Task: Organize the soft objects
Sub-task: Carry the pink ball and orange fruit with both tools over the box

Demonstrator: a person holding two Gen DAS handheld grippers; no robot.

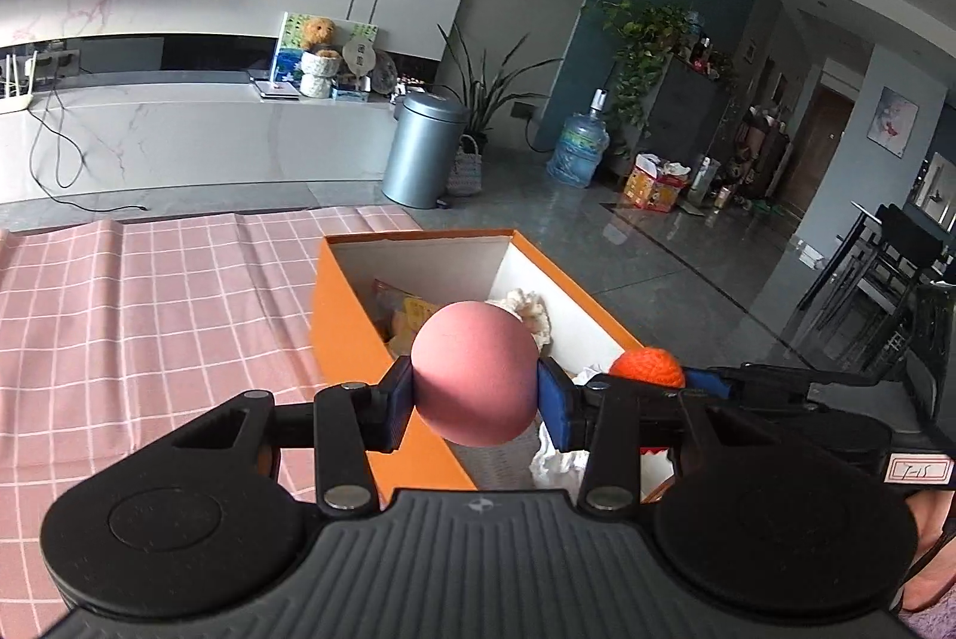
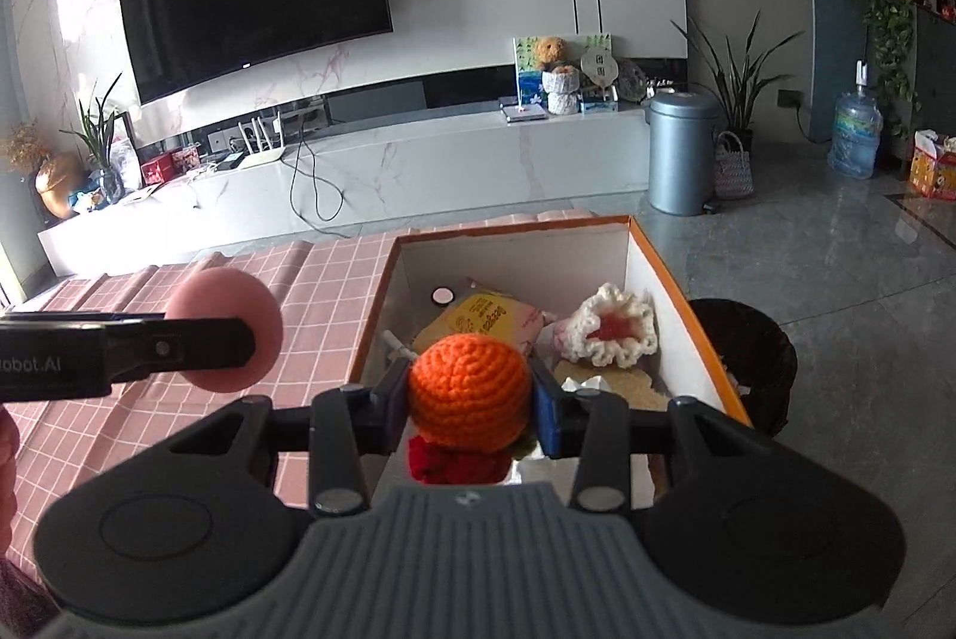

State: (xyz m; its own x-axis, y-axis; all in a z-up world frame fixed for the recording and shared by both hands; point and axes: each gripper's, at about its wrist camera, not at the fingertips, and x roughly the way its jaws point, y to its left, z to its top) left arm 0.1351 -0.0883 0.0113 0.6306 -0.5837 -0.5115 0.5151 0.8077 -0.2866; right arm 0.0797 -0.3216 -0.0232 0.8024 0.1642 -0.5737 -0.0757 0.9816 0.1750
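Black tongs (image 1: 475, 394), blue pads (image 1: 552, 409), ribbed grey housing.

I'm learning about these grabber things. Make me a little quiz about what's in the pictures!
1. True or false: the left gripper has its jaws shut on a pink ball.
2. What does the right gripper hold? A) a teddy bear B) an orange crochet ball C) nothing
3. Fill in: the white crochet flower lies inside the orange ____.

Key: 1 true; 2 B; 3 box.
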